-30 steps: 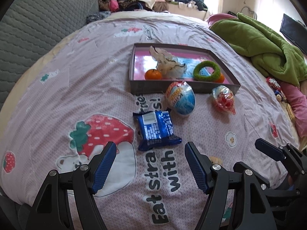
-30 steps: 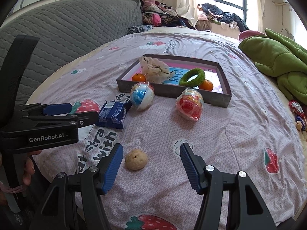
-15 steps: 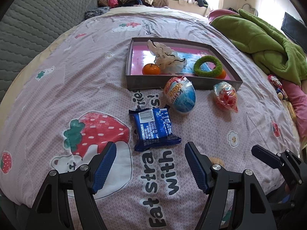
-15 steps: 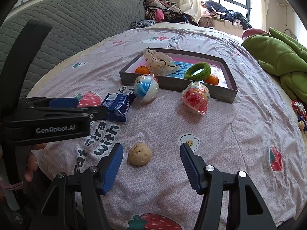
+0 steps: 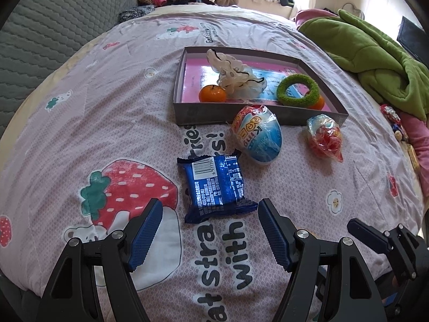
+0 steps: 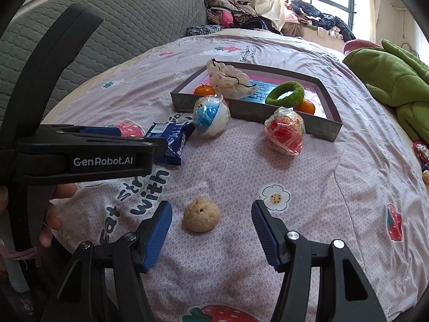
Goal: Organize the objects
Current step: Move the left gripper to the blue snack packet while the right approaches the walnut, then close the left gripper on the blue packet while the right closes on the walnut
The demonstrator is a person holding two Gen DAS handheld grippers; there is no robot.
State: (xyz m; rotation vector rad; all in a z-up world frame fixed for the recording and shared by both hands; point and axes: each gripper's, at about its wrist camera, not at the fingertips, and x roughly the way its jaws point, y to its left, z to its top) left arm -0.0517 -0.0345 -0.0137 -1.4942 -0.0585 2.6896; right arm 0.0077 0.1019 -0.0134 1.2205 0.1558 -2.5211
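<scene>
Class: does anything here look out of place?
Yes. The blue snack packet, two wrapped toy eggs and a walnut lie loose on the bedsheet, outside the tray.

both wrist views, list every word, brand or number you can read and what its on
"GenRobot.AI": white, on the left gripper body, right wrist view.
"Eat stra", "with", "ries", "s!": partial black print on the bedsheet.
"6 97770": part of the barcode number on the blue snack packet; its small print is too fine to read.
The blue egg wrapper lettering is distorted, unreadable.
Print inside the tray and far sheet text: too blurred.
</scene>
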